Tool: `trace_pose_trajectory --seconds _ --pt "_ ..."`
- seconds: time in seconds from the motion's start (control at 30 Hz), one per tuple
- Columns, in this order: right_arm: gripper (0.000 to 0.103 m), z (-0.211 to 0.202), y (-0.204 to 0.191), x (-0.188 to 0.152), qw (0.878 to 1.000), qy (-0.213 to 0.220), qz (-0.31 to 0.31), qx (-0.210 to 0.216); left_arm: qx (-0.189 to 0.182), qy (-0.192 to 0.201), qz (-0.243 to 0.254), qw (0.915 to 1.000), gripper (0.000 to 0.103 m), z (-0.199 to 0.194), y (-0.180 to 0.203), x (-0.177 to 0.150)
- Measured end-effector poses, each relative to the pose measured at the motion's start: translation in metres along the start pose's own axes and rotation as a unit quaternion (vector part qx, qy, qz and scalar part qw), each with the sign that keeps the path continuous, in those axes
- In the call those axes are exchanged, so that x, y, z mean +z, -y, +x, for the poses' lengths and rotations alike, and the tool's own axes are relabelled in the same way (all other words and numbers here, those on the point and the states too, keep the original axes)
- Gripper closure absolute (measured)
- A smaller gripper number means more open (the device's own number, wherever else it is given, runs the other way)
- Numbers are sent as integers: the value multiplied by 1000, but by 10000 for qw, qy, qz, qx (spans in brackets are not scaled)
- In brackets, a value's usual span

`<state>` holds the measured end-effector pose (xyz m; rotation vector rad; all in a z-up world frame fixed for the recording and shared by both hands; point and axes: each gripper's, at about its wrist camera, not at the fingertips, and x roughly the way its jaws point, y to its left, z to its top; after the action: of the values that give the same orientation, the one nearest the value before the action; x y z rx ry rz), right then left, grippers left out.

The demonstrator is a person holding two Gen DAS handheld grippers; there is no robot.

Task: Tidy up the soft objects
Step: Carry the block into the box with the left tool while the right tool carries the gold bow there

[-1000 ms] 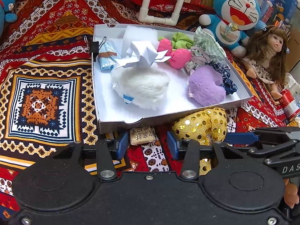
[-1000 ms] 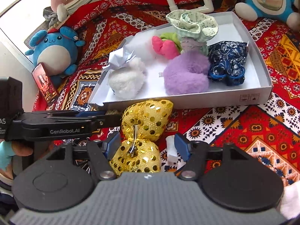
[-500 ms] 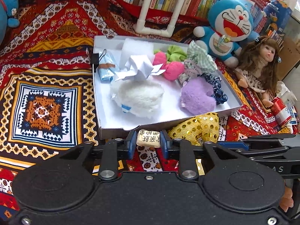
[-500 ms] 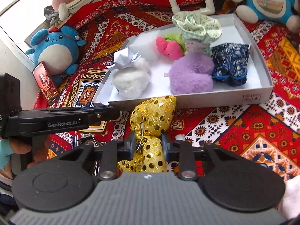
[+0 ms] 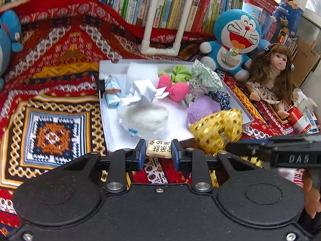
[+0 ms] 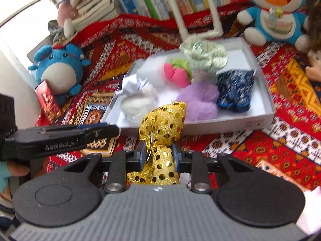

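My left gripper [image 5: 158, 152] is shut on a small cream cushion with printed characters [image 5: 158, 149], held just above the near rim of the white tray [image 5: 104, 118]. My right gripper [image 6: 158, 154] is shut on a gold sequined bow [image 6: 162, 126] and holds it lifted in front of the tray [image 6: 268, 108]; the bow [image 5: 217, 128] also shows at the tray's near right corner in the left wrist view. The tray holds a white fluffy toy [image 5: 143, 117], a purple plush [image 5: 201, 109], pink and green soft pieces [image 5: 178, 91], a dark blue pouch [image 6: 234, 89] and folded paper [image 5: 145, 91].
A Doraemon plush [image 5: 236, 40] and a doll [image 5: 272, 74] sit right of the tray. A blue round plush [image 6: 60, 70] and a red pack [image 6: 47, 101] lie to the left. Books and a white pipe frame [image 5: 166, 20] stand behind. A patterned cloth [image 5: 54, 138] covers the surface.
Both grippers closed, the left on the cream cushion, the right on the gold bow. Both have since lifted their objects off the cloth toward the tray.
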<state>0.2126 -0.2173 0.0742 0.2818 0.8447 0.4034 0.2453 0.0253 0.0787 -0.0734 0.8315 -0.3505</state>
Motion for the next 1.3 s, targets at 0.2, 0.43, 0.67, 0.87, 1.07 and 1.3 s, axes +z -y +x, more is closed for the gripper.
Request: trace_pose_trajectory --seconds 0.2,0.43,0.67,0.87,1.07,1.3 --pt "72 -8 0 5 9979 605 -89 -222 150 249 114 9995 77 -2 4 2" --pt "72 -3 4 13 9951 979 11 -153 205 515 -27 9985 77 4 -3 8" --pt "72 15 0 24 9926 1195 -117 -195 269 539 -108 9981 77 19 -8 14" --pt "72 41 2 30 9935 1092 -113 -302 393 539 -41 9978 77 34 -9 13" --pt "72 60 5 29 9948 931 -108 -387 442 543 -68 9975 77 46 -15 14" --pt "72 69 4 30 9954 857 -225 -377 473 472 -74 9977 77 56 -18 12"
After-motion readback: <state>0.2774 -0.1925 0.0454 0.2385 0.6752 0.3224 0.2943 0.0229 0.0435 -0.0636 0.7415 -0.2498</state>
